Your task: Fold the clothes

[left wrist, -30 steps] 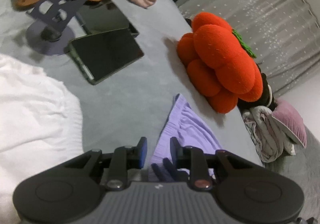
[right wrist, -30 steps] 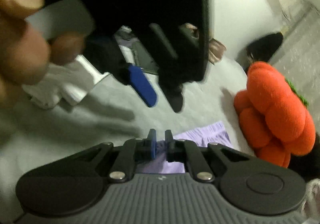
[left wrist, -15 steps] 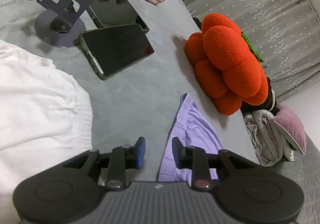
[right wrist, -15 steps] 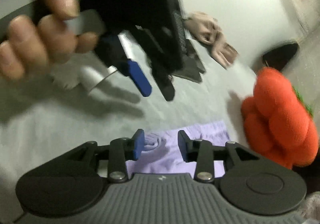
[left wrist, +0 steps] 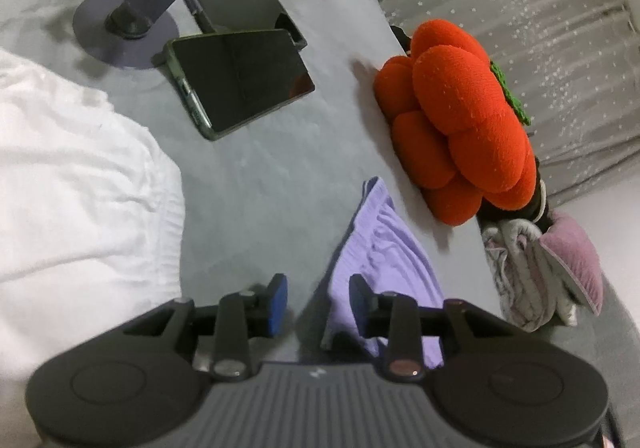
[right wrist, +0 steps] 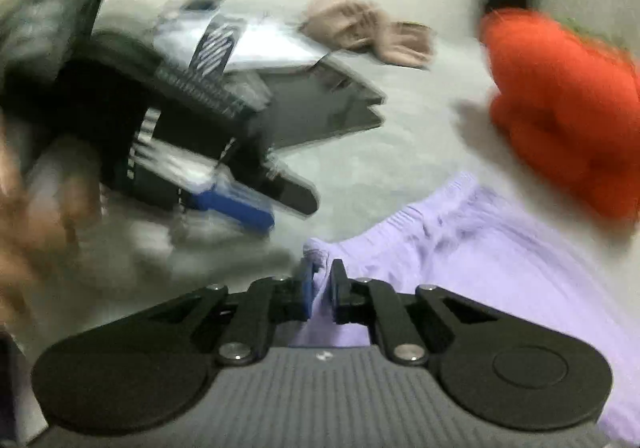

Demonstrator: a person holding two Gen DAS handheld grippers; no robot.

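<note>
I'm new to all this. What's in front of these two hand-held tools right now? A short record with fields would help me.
surface: grey bedcover
garment being folded: lilac garment
left tool: open, over the lilac garment's edge, holding nothing
right tool: shut on a bunched edge of the lilac cloth
beside the garment: orange pumpkin plush
farther back: dark tablet, purple stand
at left: white cloth
image quality: right wrist view blurred

Your left view is evenly lit and mostly sharp, bowed at its dark corners. Your right view smears badly: orange plush (right wrist: 568, 108) and hand (right wrist: 24, 232) blur.
</note>
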